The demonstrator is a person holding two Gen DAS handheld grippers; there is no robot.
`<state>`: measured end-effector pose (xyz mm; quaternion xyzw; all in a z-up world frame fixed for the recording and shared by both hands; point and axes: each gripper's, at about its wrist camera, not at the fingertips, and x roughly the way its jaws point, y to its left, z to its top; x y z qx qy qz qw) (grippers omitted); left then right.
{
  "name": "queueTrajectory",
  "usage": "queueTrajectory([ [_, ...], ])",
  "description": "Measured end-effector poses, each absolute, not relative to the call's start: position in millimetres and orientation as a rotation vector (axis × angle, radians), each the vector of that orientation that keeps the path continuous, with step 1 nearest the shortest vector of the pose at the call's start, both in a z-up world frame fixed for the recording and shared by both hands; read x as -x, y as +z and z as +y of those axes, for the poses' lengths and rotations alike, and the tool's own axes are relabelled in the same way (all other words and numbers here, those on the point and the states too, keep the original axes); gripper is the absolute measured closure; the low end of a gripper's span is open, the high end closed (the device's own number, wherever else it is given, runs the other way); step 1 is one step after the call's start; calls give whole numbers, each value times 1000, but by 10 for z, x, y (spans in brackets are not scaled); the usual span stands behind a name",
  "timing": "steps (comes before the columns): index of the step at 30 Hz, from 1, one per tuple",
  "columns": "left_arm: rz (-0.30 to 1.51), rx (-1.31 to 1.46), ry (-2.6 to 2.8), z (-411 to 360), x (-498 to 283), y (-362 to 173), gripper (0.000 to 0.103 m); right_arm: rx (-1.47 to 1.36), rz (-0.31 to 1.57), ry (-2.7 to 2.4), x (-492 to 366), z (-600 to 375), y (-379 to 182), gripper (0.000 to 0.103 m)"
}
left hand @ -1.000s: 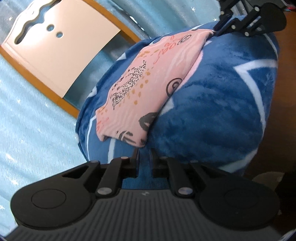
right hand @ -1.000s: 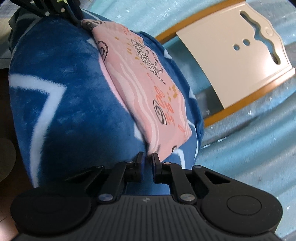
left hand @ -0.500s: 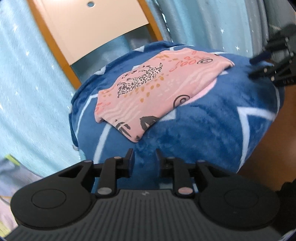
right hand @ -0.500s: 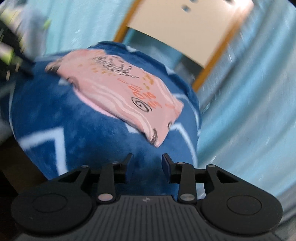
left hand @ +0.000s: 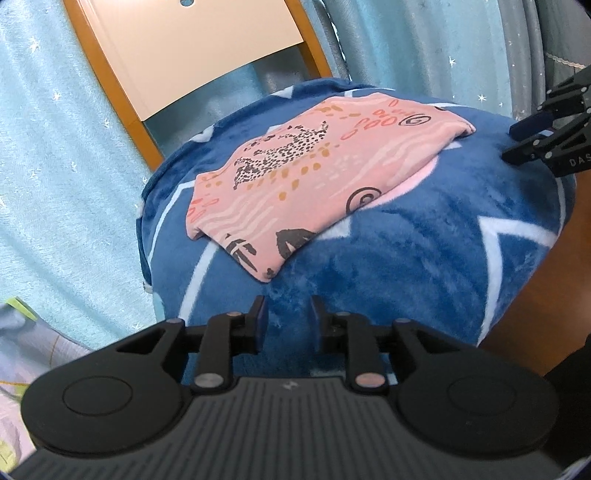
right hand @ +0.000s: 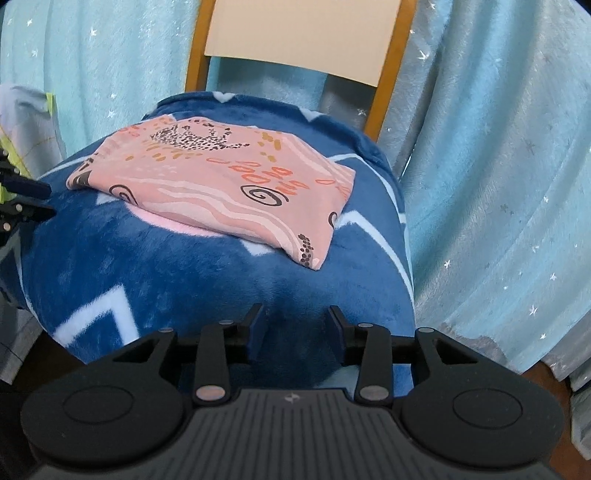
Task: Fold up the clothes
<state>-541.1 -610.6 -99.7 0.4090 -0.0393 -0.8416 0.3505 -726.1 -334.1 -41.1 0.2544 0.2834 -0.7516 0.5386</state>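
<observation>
**Both grippers off the folded pink garment**

Left gripper [left hand: 286,310] sits low at the near edge of the blue blanket [left hand: 424,258], jaws parted, nothing between them. Right gripper [right hand: 295,317] likewise at the near edge in its own view, jaws spread wider, holding nothing; it also shows at the right edge of the left wrist view, just off the blanket's right side.

Bare blanket lies between each gripper and the cloth. The folded pink garment [left hand: 295,184] lies flat on top of the blanket, toward the far side, with one corner pointing toward the near edge; a paler pink layer peeks out along its near side. Blanket margin shows all round it.

Behind: the wooden chair back [right hand: 303,33], then the light blue curtain [right hand: 498,166].

Versus 1 s ago: both grippers were nearly shut at the garment's corners; both have since released and backed away. Garment unmoved since 0.5 s ago.
</observation>
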Motion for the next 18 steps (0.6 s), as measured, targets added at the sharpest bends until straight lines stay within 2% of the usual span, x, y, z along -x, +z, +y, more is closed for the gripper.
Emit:
queueTrajectory([
  [10, -132, -1021, -2156, -6026, 5465, -942, 82, -633, 586, -1780, 7348, -3253, -396, 56],
  [13, -232, -972, -2185, -5929, 5538, -848, 82, -569, 564, -1752, 7271, -3256, -273, 56],
  [16, -332, -971, -2223, -5895, 5659, -851, 71, -483, 610, -1707, 7191, -3373, -203, 56],
  [18, -426, -1004, -2214, -5879, 5723, -922, 70, -425, 687, -1680, 7149, -3488, -233, 54],
])
